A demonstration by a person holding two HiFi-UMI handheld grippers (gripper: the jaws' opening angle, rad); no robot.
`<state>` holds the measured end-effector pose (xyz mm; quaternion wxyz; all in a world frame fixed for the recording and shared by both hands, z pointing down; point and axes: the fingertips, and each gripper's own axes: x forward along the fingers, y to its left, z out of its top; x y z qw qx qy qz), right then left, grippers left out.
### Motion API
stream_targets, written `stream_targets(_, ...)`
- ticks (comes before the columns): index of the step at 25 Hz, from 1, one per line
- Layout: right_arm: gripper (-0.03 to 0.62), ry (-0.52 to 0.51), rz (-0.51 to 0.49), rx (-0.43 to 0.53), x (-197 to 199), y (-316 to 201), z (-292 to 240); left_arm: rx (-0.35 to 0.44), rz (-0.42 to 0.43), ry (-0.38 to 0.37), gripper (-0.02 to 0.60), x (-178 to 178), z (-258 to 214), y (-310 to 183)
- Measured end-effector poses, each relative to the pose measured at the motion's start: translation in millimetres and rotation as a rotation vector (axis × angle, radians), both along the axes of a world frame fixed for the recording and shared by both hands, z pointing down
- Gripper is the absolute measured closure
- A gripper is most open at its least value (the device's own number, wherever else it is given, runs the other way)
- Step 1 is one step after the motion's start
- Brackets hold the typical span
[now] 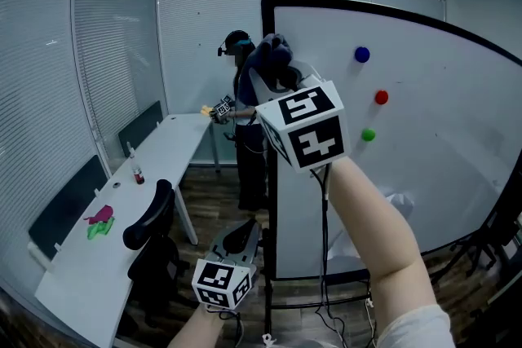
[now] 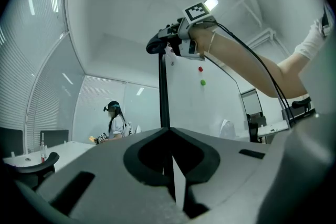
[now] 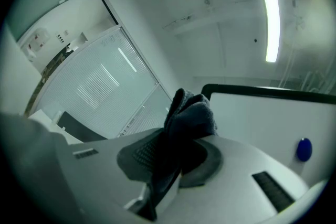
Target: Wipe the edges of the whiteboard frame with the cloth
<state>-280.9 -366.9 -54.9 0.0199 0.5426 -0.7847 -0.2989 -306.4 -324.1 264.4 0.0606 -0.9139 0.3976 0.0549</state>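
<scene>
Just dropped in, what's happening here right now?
A person stands at a whiteboard with a gripper in each hand. The right gripper is shut on a dark cloth, held up at the top left corner of the black frame. The left gripper hangs low, shut and empty. Another person stands by the desk behind.

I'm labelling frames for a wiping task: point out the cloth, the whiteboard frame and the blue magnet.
cloth [image 3: 191, 113]: right gripper view, on its bunched upper part.
whiteboard frame [image 3: 244, 90]: right gripper view, on the black top edge.
blue magnet [image 1: 361, 55]: head view, on its centre.
</scene>
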Motion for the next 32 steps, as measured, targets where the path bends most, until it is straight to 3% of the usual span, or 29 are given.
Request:
stream_targets(5,0.526,-0.022,0.023,0.056,1.5,3.8,-37.1,0.021,-0.004,-0.029,0.563,2.1,-1.0,1.8)
stream_targets(16,0.526,-0.063,0.008,0.071,9.5,8.0,-92.0,0.009,0.036,-0.013,0.563,14.5,-6.8,4.9)
stream_targets(27,0.526,-0.153,0.16,0.168,77.9,23.6,-118.1,-0.084,0.089,-0.038,0.563,16.5,48.1,21.9)
stream_targets(32,0.526,-0.167,0.161,0.165,90.9,28.0,-116.3,-0.111,0.124,-0.061,0.563,36.1,57.7,29.7)
